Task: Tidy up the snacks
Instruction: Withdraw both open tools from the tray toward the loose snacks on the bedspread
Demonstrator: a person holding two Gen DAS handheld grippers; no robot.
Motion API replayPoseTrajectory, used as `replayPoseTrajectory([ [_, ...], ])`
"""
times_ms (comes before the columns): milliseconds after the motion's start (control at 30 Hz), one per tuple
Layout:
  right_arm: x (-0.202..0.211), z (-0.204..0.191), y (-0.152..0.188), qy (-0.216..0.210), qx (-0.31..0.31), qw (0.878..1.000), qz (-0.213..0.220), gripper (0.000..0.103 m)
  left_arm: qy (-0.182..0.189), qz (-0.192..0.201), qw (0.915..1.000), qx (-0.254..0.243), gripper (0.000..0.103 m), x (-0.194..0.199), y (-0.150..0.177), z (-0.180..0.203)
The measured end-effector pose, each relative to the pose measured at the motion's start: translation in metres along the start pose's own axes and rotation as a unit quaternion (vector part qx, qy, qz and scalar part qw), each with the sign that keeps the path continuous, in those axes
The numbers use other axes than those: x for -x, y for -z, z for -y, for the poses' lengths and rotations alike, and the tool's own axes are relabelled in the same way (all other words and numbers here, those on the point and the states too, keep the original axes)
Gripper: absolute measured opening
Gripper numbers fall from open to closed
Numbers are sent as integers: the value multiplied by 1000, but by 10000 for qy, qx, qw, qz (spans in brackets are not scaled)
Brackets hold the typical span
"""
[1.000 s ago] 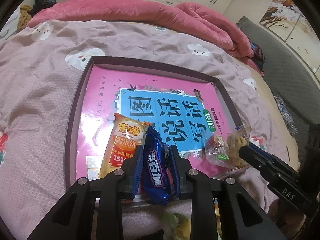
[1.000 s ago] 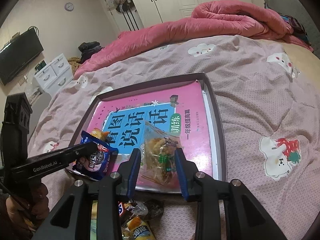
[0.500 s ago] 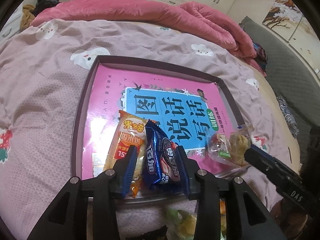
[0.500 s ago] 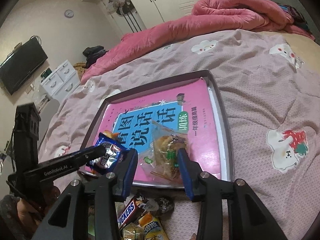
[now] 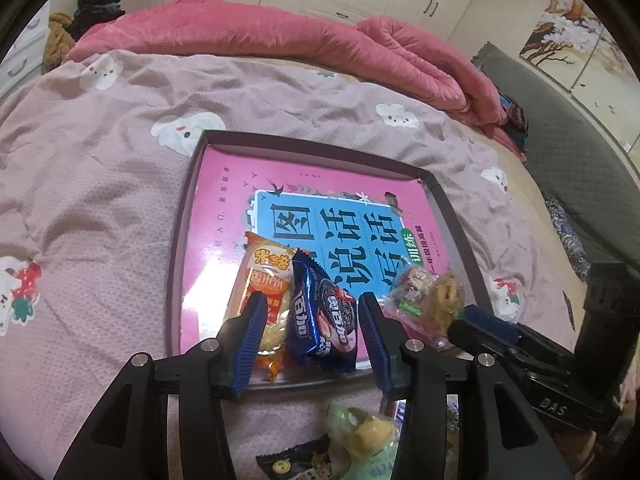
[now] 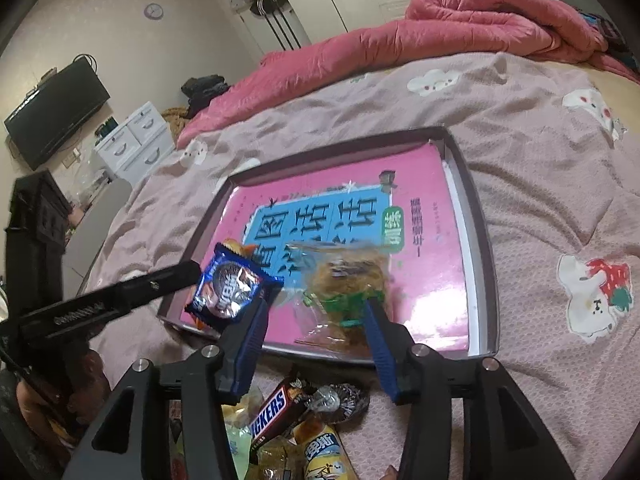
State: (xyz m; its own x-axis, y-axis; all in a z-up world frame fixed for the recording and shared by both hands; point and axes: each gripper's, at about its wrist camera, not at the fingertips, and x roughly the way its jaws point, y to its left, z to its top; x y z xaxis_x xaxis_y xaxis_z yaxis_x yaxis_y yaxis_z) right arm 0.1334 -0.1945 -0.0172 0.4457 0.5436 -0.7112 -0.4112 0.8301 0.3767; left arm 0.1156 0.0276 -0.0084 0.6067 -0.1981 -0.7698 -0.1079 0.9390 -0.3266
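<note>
Spreading wide, the left claw (image 5: 312,332) brackets a blue Oreo packet (image 5: 324,320) that lies between its blue-padded fingers (image 5: 250,340) without being pinched; the jaws stand clear of the wrapper on both sides. Just left of the packet, touching it, lies an orange rice-cracker packet (image 5: 264,284), partly behind the left finger. Both rest near the front edge of a dark-rimmed tray (image 5: 188,216), whose floor is covered by a pink book (image 5: 236,188) with a blue title panel.

The right claw (image 6: 316,320) is likewise spread, its jaws standing either side of a clear bag of fried snacks (image 6: 348,280) with a green label; whether the pads touch the bag I cannot tell, as the bag is blurred. That bag sits at the tray's front right, seen from the left wrist camera just ahead of the other claw's tip. From the right wrist camera the Oreo packet appears beside the left claw's black finger.

Nearer than the tray, on the pink bedspread (image 6: 540,184), lies a heap of loose snacks, among them a Snickers bar (image 6: 276,412) and a foil-wrapped sweet (image 6: 336,398). A red quilt (image 6: 440,28) is bunched at the bed's far side.
</note>
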Motion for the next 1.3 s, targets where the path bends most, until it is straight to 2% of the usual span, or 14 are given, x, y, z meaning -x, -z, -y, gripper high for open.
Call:
replayPoseTrajectory([
  [133,4,-2,0,-68,36,9999,96,49,-7,40,10000,7,50,8,2,-2],
  [400,15,-2,-2,-115,35,9996,243,51,26,87,10000,-1,57,23,5,-2],
  [633,26,-1,-3,-97,41,9993,371,52,-8,116,9999,-50,59,31,7,0],
  [767,33,-1,-2,-56,70,9990,430,52,-50,138,9998,-105,64,36,9,2],
  [1300,52,-1,3,75,164,9985,511,54,-133,210,9995,-180,65,50,15,4],
])
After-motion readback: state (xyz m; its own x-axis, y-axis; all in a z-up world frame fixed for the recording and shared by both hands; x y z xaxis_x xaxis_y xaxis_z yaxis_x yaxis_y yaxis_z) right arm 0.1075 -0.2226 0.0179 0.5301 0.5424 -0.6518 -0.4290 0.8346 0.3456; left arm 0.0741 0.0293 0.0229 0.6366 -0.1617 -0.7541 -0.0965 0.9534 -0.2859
